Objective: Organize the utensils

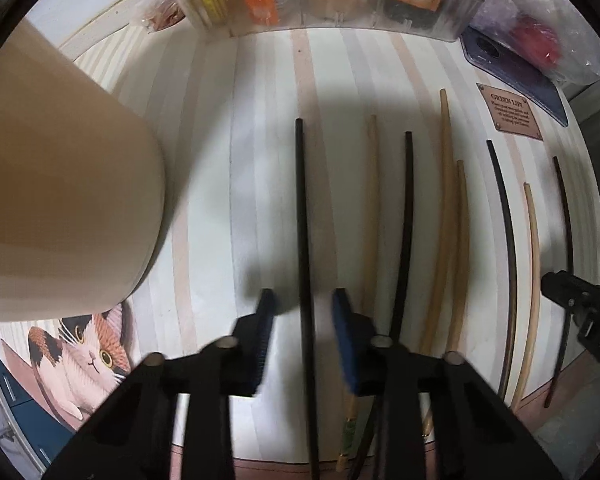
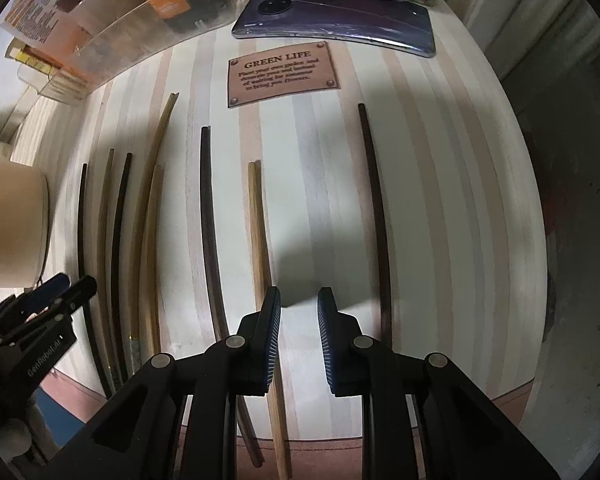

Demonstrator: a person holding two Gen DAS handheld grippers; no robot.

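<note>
Several chopsticks, some black and some pale wood, lie side by side on a striped mat (image 1: 220,160). In the left wrist view my left gripper (image 1: 304,300) points down at the mat. A black chopstick (image 1: 302,200) runs between its blue pads (image 1: 266,320), with a small gap on each side. In the right wrist view my right gripper (image 2: 299,300) stands narrowly open over bare mat (image 2: 440,200) with nothing between its pads. A pale chopstick (image 2: 258,220) passes under its left finger, and a dark chopstick (image 2: 374,200) lies to its right.
A tall beige cup (image 1: 60,180) stands at the mat's left. A clear plastic organizer (image 1: 320,4) with packets lines the back. A phone (image 2: 340,12), a plastic bag (image 1: 540,40) and a leather label (image 2: 280,76) sit at the back right. A cat picture (image 1: 88,352) lies near left.
</note>
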